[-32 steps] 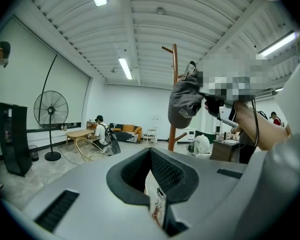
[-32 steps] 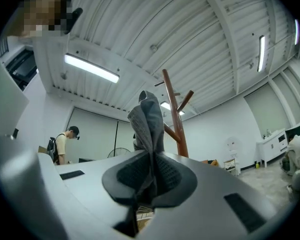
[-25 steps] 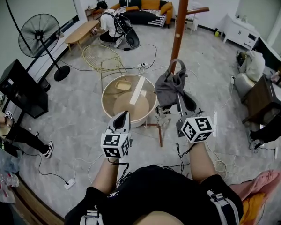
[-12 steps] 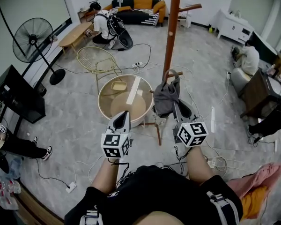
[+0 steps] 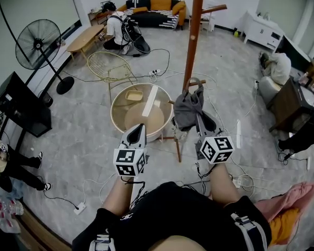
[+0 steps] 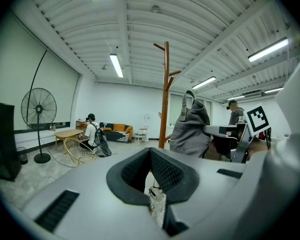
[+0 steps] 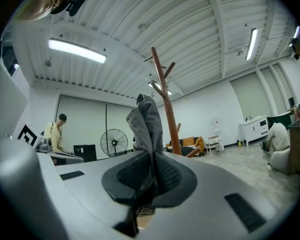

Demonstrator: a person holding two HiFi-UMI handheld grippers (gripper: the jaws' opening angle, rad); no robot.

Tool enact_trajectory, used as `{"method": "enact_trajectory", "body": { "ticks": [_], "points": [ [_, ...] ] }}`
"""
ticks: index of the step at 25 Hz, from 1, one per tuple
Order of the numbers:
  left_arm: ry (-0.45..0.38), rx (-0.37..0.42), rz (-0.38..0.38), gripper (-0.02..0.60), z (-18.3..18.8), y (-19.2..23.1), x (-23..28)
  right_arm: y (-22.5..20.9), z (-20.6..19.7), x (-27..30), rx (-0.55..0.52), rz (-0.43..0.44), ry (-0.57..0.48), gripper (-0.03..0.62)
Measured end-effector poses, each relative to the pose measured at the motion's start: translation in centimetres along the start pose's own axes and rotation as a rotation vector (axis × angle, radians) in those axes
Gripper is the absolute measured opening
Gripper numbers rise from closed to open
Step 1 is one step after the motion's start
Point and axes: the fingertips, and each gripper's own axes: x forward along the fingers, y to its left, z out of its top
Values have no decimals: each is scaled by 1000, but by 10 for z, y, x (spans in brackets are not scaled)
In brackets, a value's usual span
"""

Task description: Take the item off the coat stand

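A grey bag [image 5: 187, 107] hangs beside the brown wooden coat stand [image 5: 191, 35], its strap loop up by a low peg; I cannot tell whether the loop rests on that peg. My right gripper [image 5: 200, 118] is shut on the bag's lower fabric. In the right gripper view the grey cloth [image 7: 147, 129] stands pinched between the black pads, with the stand [image 7: 166, 104] behind it. My left gripper [image 5: 140, 126] is held left of the bag, jaws shut with nothing between them. The left gripper view shows the bag [image 6: 190, 129] to the right of the stand [image 6: 164, 94].
A round wooden tub-like table [image 5: 121, 101] stands just left of the stand's foot. Further off are a wire chair [image 5: 112, 64], a floor fan [image 5: 39, 40], a black box [image 5: 18, 106] and a sofa [image 5: 157, 9]. Cables trail over the floor. People sit or crouch around the room.
The head view has swung a little, so the stand sits further left in it. My right gripper keeps its hold on the bag, slightly lower in view. The left gripper has barely moved.
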Motion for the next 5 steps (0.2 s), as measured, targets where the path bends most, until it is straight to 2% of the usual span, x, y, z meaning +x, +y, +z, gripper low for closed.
{"method": "enact_trajectory", "body": {
  "ticks": [5],
  "points": [
    [-5,-7,12,15,2,4,-2,-4,-3,-1,1,-9,8,35]
  ]
}}
